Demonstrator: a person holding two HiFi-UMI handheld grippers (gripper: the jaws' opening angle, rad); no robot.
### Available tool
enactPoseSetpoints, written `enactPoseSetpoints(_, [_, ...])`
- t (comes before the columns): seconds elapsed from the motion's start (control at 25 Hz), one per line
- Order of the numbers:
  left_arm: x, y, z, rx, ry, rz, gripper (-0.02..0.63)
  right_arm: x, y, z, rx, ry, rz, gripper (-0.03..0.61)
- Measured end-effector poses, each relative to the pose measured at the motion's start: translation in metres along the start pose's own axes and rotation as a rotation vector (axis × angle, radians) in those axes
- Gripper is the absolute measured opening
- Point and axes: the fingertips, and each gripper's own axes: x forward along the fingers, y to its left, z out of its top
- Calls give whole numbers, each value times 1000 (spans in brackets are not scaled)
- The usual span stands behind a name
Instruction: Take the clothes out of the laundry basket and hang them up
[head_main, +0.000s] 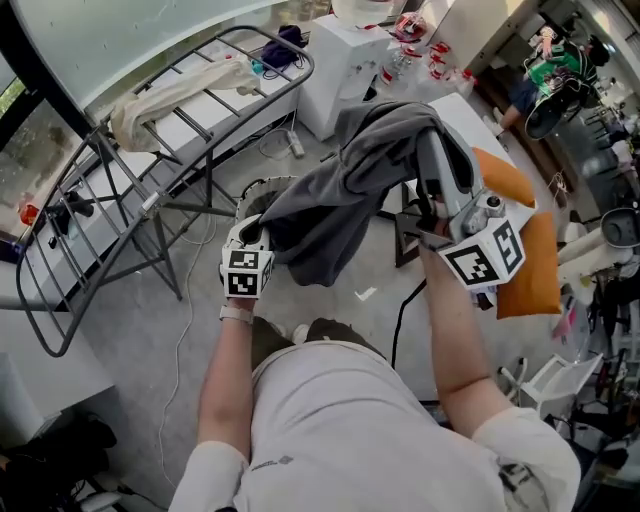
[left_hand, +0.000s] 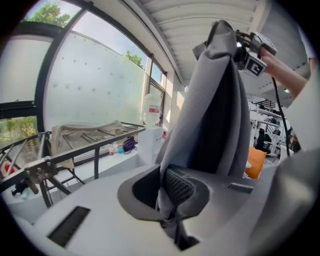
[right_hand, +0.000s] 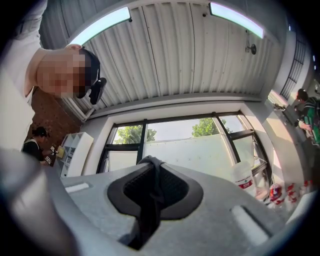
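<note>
A grey garment (head_main: 340, 190) hangs stretched between both grippers above the floor. My left gripper (head_main: 258, 236) is shut on its lower edge; in the left gripper view the cloth (left_hand: 215, 100) rises from the closed left gripper (left_hand: 169, 200) toward the right gripper (left_hand: 250, 50). My right gripper (head_main: 432, 150) is raised and points upward, with the garment draped over it. In the right gripper view a dark fold of cloth (right_hand: 149, 200) is pinched in the right gripper (right_hand: 151, 172). The laundry basket's pale rim (head_main: 262, 186) shows just under the garment.
A grey metal drying rack (head_main: 150, 180) stands to the left with a beige cloth (head_main: 170, 90) lying over it. Behind it is a white cabinet (head_main: 345, 60). An orange cushion (head_main: 525, 260) lies at the right, and a cable (head_main: 405, 300) runs across the floor.
</note>
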Motion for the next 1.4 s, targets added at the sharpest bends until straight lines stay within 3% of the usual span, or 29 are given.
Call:
enactPoseSetpoints(0.28, [-81, 69, 32, -52, -103, 274, 5, -38, -29, -18, -23, 66, -83, 32])
enactPoseSetpoints(0.56, [-206, 113, 57, 10, -199, 582, 5, -43, -11, -56, 24, 90, -41, 32])
enactPoseSetpoints(0.76, [-299, 145, 63, 44, -256, 786, 5, -12, 29, -88, 71, 122, 33, 32])
enactPoseSetpoints(1.0, [-403, 180, 60, 113, -298, 964, 5, 28, 98, -117, 84, 160, 119, 32])
enactPoseSetpoints(1.4, [-541, 259, 27, 191, -296, 1132, 5, 120, 230, -167, 67, 185, 202, 32])
